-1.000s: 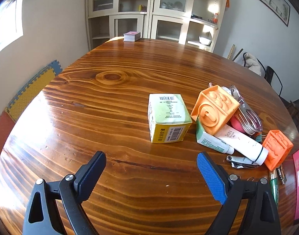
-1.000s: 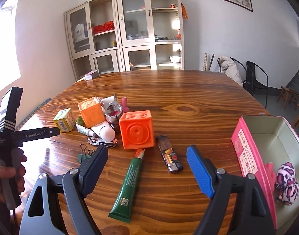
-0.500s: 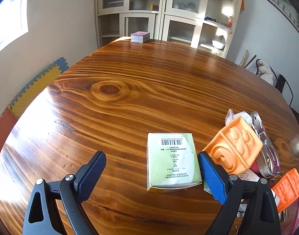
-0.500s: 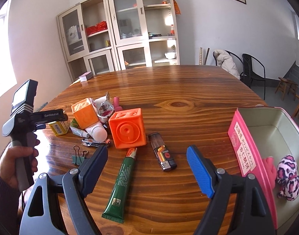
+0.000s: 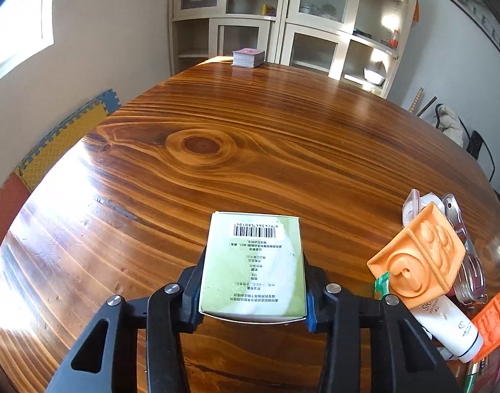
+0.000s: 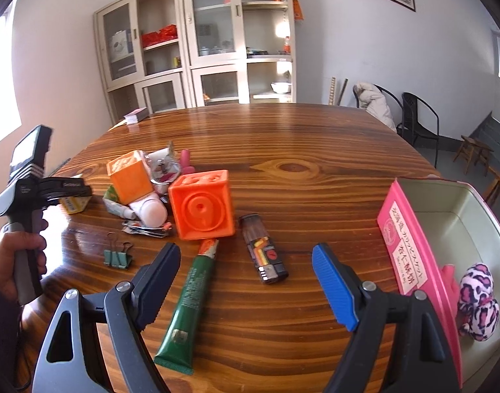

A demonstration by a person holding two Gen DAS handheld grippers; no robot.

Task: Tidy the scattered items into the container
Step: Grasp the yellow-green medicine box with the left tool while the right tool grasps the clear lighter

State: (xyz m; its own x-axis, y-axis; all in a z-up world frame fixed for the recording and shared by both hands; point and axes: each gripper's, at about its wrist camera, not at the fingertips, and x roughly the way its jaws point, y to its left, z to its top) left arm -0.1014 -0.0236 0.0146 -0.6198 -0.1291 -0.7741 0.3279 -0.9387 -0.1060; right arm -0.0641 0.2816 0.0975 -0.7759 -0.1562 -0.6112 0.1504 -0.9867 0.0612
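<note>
Now the left gripper [image 5: 253, 298] is closing on the green box [image 5: 253, 268].
It is bound for the pink tin [image 6: 410, 249]; the right gripper [image 6: 246, 281] is waiting, jaws apart and empty.

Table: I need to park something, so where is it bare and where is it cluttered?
Bare: the wood between the green box and the card deck, and between the orange cube and the pink tin. Crowded: around that cube.

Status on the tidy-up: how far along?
Early. Done: only a plush toy lies in the pink container. In hand: left gripper closing its jaws on the green box. Left: orange cube, green tube, lighter, binder clip.
</note>
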